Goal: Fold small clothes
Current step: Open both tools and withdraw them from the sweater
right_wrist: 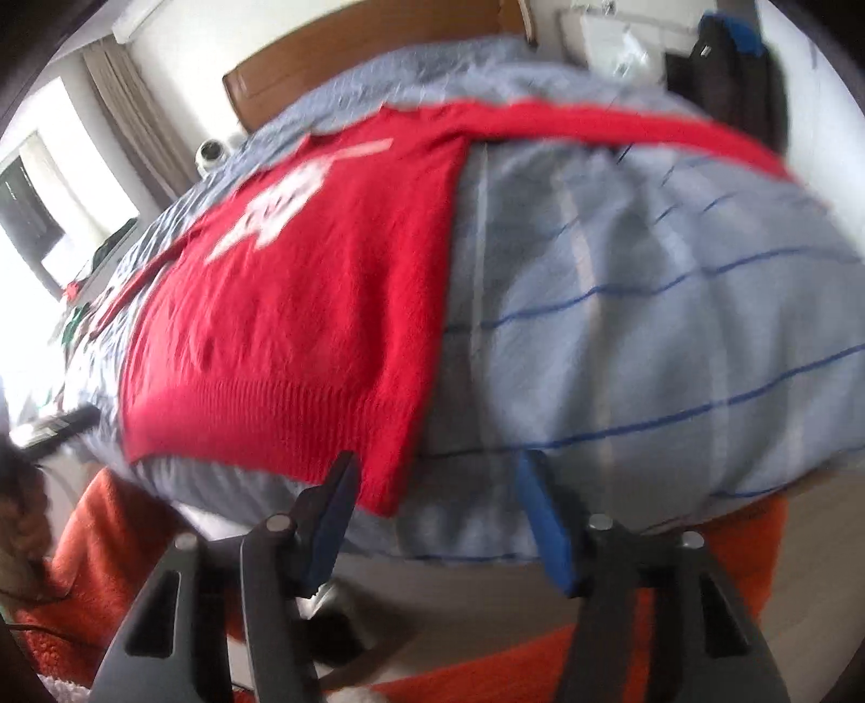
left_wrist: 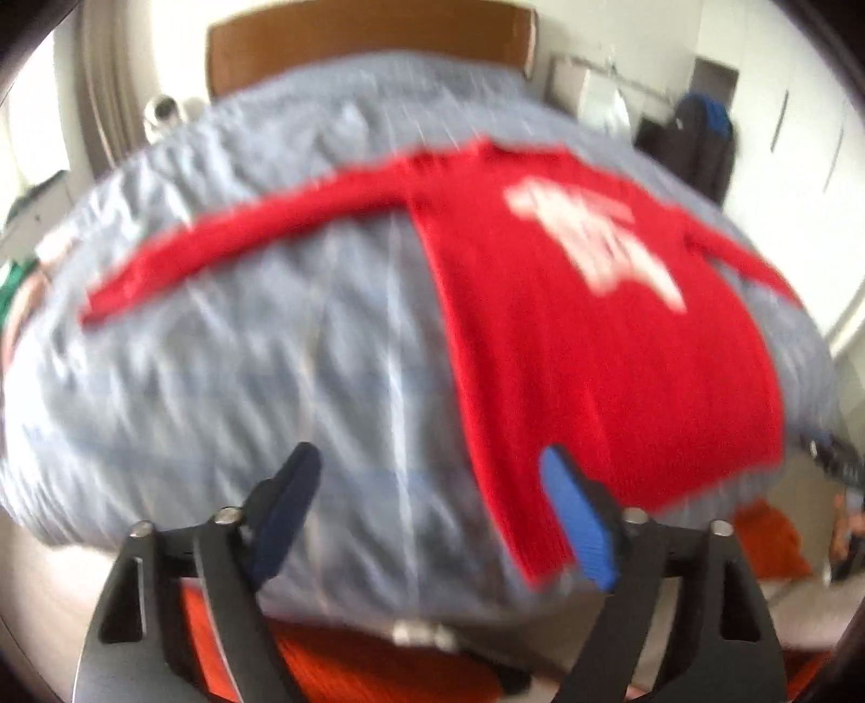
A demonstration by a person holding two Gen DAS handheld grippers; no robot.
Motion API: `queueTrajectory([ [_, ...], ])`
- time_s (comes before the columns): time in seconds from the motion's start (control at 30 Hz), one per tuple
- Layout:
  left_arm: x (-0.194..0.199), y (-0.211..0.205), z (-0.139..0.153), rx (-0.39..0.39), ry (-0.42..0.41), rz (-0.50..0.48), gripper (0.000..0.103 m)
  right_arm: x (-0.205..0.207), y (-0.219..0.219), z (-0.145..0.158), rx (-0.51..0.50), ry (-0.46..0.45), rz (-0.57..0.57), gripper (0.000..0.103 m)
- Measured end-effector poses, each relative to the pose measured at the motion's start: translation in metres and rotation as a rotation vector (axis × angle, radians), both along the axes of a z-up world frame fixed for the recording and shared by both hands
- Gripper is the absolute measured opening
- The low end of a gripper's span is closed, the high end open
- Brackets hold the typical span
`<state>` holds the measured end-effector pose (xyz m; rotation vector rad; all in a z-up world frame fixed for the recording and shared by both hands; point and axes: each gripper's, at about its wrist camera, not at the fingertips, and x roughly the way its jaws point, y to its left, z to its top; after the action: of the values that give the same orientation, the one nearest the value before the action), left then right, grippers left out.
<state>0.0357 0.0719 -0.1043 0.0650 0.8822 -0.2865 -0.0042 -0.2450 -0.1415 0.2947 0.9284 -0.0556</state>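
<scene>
A red knit sweater (left_wrist: 594,335) with a white chest print lies flat on the blue striped bed cover (left_wrist: 270,351), sleeves spread out to both sides. My left gripper (left_wrist: 427,465) is open and empty above the bed's near edge, its right finger over the sweater's lower left hem corner. In the right wrist view the sweater (right_wrist: 303,303) lies on the left half of the bed cover (right_wrist: 649,324). My right gripper (right_wrist: 438,481) is open and empty, just off the sweater's lower right hem corner. Both views are motion-blurred.
A wooden headboard (left_wrist: 367,38) stands at the far end. Dark jackets (left_wrist: 697,140) hang at the back right. An orange rug (right_wrist: 97,568) lies on the floor below the bed's near edge. A window (right_wrist: 48,216) is on the left.
</scene>
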Motion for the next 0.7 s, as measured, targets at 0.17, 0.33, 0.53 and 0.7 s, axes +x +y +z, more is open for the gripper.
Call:
queueTrajectory([
  [0.17,0.076,0.000,0.003,0.060,-0.094,0.052,0.095,0.007,0.006,0.003,-0.043,-0.021,-0.035,0.063],
  [0.33,0.128,0.004,-0.031,0.101,-0.049,0.116,0.096,0.003,0.014,0.009,-0.081,-0.024,-0.001,0.063],
  [0.53,0.132,0.024,-0.063,0.016,-0.075,0.161,0.103,0.010,-0.014,0.036,-0.135,-0.075,-0.057,0.063],
  [0.7,0.127,0.020,-0.066,0.035,-0.110,0.172,0.103,0.048,-0.046,0.064,-0.219,-0.174,-0.104,0.075],
])
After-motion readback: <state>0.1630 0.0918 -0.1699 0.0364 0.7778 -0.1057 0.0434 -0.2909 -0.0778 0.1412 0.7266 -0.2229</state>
